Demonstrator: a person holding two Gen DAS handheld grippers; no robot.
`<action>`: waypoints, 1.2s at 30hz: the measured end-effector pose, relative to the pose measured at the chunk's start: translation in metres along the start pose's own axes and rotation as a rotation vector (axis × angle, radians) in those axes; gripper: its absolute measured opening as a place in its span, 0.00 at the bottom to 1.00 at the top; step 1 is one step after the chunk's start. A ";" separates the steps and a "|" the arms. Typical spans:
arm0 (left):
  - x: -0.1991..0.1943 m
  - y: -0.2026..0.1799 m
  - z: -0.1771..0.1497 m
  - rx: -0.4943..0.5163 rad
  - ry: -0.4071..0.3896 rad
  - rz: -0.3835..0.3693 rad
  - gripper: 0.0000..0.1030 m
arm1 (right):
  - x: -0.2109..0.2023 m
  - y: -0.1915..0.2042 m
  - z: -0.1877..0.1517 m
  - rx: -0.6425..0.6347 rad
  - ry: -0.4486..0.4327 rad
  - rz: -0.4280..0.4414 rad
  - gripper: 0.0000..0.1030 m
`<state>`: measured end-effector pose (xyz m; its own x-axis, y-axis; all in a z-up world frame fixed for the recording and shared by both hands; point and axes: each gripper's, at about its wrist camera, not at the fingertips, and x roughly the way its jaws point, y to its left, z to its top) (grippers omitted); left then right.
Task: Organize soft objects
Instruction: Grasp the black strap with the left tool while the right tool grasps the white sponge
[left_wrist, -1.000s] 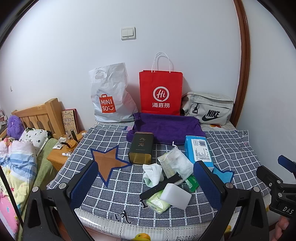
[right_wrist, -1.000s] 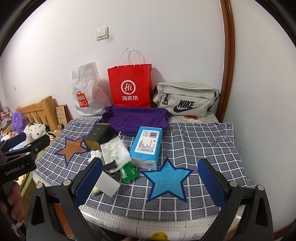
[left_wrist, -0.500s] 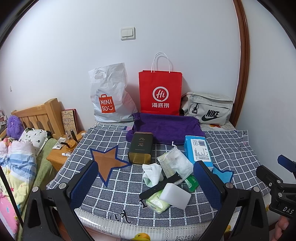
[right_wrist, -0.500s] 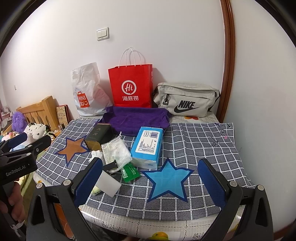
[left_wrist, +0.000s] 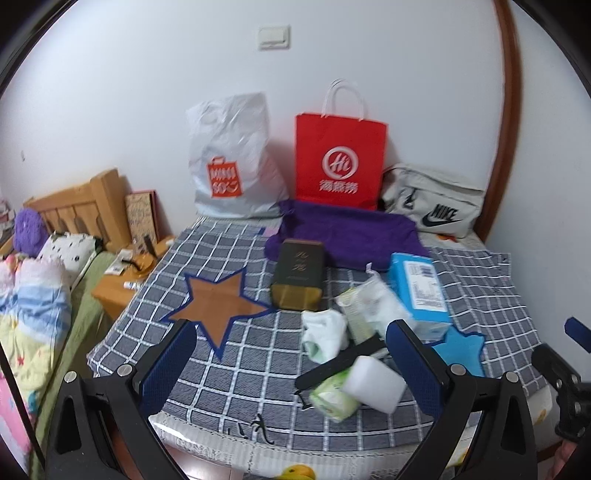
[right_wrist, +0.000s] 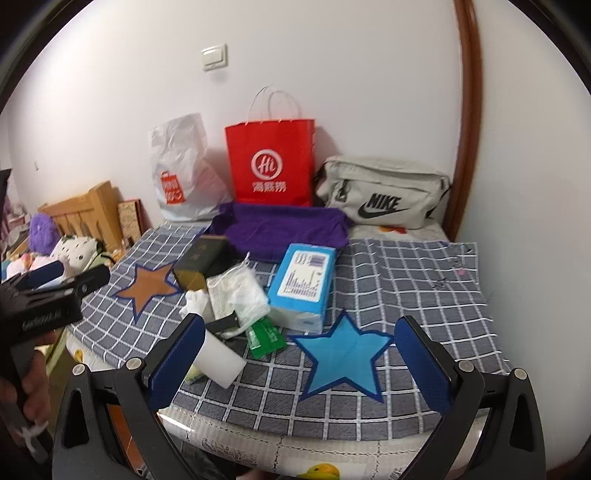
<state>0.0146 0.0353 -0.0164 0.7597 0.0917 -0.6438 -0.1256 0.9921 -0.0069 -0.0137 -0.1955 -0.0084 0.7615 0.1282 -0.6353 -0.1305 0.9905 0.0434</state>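
Observation:
A pile lies on the checked cloth (left_wrist: 236, 369): a white sponge block (left_wrist: 375, 382), a green wipes pack (left_wrist: 332, 398), a white sock (left_wrist: 325, 332), a mesh pouch (left_wrist: 373, 306), a blue tissue pack (left_wrist: 419, 291), a black strip (left_wrist: 340, 362) and a dark tin (left_wrist: 297, 273). A purple towel (left_wrist: 347, 232) lies behind. My left gripper (left_wrist: 291, 369) is open and empty, hovering before the pile. My right gripper (right_wrist: 299, 362) is open and empty above the blue star (right_wrist: 343, 354). The tissue pack (right_wrist: 303, 280) and sponge (right_wrist: 218, 363) also show in the right wrist view.
A white Miniso bag (left_wrist: 232, 158), a red paper bag (left_wrist: 340, 162) and a grey Nike bag (left_wrist: 432, 206) stand against the back wall. A brown star patch (left_wrist: 218, 299) is at left. A bed with bedding (left_wrist: 33, 295) and a wooden nightstand (left_wrist: 122, 291) lie left of the table.
Both grippers have shifted a little; the views are slightly blurred and the scene has drifted. Nothing on the cloth has moved, and both grippers stay open.

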 end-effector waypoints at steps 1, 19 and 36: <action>0.005 0.004 -0.002 -0.006 0.008 0.002 1.00 | 0.005 0.002 -0.001 -0.011 0.005 0.011 0.98; 0.102 0.025 -0.032 -0.011 0.176 -0.058 1.00 | 0.129 0.069 -0.053 -0.234 0.198 0.282 0.98; 0.145 0.021 -0.052 0.097 0.251 -0.186 1.00 | 0.164 0.072 -0.059 -0.269 0.215 0.335 0.59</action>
<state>0.0889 0.0654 -0.1493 0.5815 -0.1036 -0.8070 0.0711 0.9945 -0.0765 0.0641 -0.1059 -0.1549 0.5047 0.3972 -0.7665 -0.5279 0.8445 0.0901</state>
